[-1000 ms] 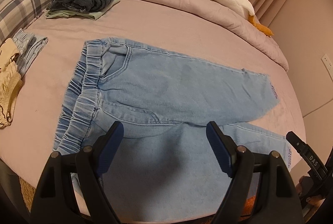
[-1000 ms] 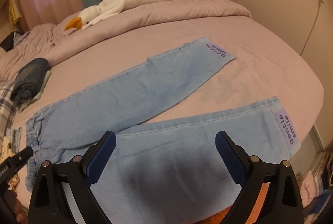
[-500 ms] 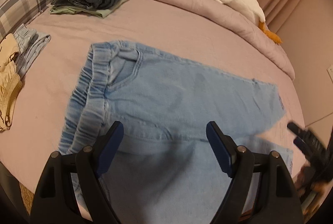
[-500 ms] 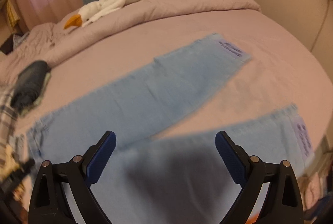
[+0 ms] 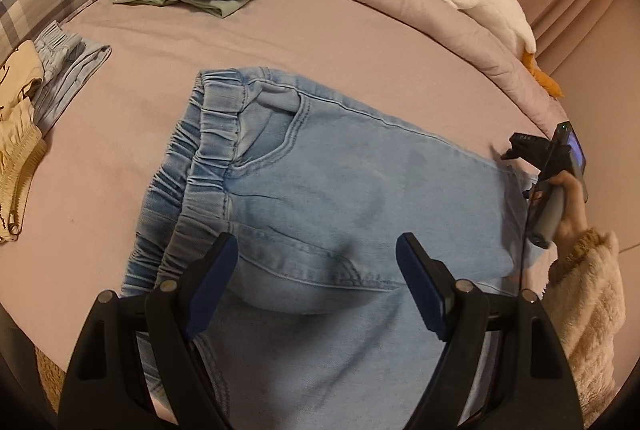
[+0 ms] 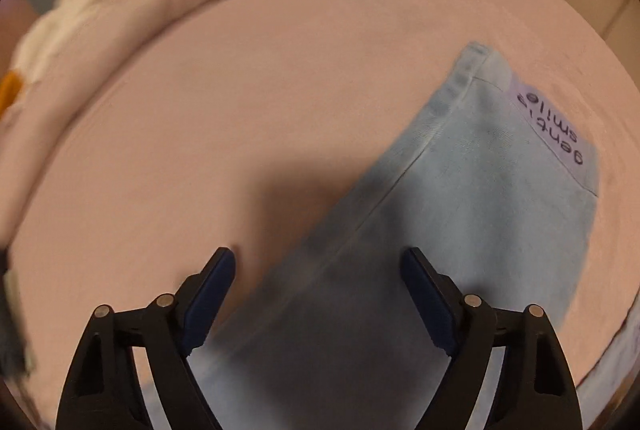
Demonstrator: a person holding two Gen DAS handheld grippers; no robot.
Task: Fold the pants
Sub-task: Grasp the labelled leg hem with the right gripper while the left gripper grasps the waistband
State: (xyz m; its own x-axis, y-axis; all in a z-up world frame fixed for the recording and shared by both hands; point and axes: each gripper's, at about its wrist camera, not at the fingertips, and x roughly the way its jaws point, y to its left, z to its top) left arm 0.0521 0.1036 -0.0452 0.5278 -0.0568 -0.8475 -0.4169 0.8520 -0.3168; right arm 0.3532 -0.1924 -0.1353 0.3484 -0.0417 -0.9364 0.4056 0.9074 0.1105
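1. Over the waistband end, in the left wrist view, our left gripper hangs with jaws wide and nothing between them, above the crotch seam of the pants, which lie flat on the bed. We judge folding has not begun; next we must pinch the waist. Our right hand shows at the frame's edge, and the near leg is cut off below.

2. Down at the leg end, in the right wrist view, our right gripper is closing over the far leg near its labelled hem, pads not yet pressing cloth. Blur hides the rest.
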